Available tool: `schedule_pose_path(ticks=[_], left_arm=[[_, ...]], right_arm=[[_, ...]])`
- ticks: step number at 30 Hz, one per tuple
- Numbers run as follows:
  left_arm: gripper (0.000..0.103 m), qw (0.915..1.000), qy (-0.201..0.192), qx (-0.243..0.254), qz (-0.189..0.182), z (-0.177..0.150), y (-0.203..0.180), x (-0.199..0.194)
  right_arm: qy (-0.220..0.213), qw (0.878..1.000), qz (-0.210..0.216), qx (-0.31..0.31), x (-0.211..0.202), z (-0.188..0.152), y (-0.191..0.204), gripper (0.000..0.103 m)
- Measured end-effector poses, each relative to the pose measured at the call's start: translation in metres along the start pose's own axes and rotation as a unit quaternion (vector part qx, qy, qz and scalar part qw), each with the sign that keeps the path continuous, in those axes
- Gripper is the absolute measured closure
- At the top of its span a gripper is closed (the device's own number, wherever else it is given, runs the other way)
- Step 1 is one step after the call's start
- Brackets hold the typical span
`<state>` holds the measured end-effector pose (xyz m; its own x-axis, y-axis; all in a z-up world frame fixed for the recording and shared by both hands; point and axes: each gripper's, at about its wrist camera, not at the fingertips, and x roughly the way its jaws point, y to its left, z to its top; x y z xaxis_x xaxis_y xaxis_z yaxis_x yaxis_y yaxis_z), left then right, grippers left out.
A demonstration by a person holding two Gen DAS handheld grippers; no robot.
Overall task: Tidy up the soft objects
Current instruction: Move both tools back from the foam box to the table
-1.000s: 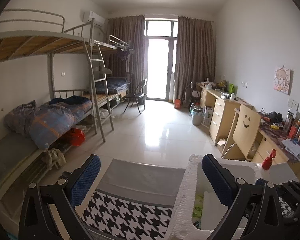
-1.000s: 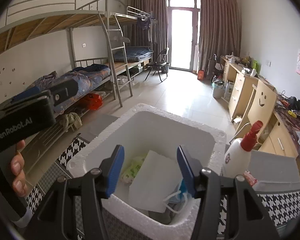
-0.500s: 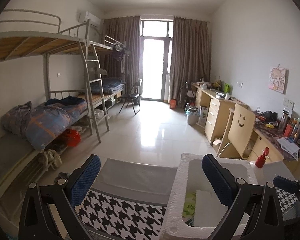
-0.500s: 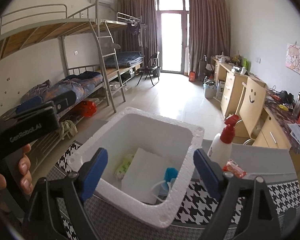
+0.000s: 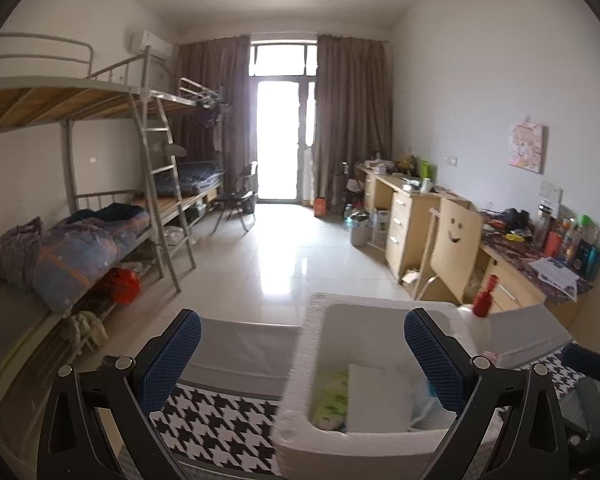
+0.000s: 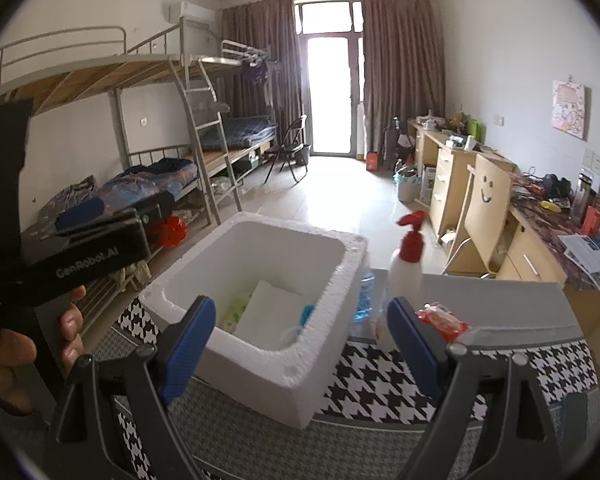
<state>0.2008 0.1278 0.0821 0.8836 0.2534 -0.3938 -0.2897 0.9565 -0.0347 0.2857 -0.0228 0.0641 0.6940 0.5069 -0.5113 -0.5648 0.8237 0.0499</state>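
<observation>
- Right wrist view: white foam box (image 6: 260, 344) on the houndstooth-covered desk (image 6: 380, 380), shifted left and farther off than a second ago; more cloth visible in front.
- Right gripper (image 6: 300, 356) much wider than before, now spread, holding nothing, hovering above the box's near corner.
- Left gripper (image 5: 300, 364) spread, empty, over the box's left wall.
- Inside the box: white folded cloth (image 6: 272, 312), green packet (image 6: 236, 308).
</observation>
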Motion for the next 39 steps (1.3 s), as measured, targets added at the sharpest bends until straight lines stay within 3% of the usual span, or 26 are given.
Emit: schedule_pose_path(ticks=[7,14,29,39], left_arm=[[0.001,0.9984,0.005,0.029,-0.048,-0.009,-0.027,-0.013],[0.001,0.9972,0.003,0.045,-0.06,-0.017,-0.042,-0.032],[0.001,0.9882,-0.028,0.073,-0.132,-0.048,-0.084,-0.103],[0.001,0.9837,-0.042,0.069,-0.161,-0.074,-0.09,-0.121]], right_arm=[[-0.007,1.0,-0.014,0.01,-0.023,-0.012,-0.015,0.013],[-0.017,0.999,-0.031,0.028,-0.043,-0.02,-0.032,0.013],[-0.053,0.997,-0.058,0.024,-0.095,-0.064,-0.04,0.012],[-0.064,0.993,-0.086,0.039,-0.118,-0.091,-0.056,0.012]])
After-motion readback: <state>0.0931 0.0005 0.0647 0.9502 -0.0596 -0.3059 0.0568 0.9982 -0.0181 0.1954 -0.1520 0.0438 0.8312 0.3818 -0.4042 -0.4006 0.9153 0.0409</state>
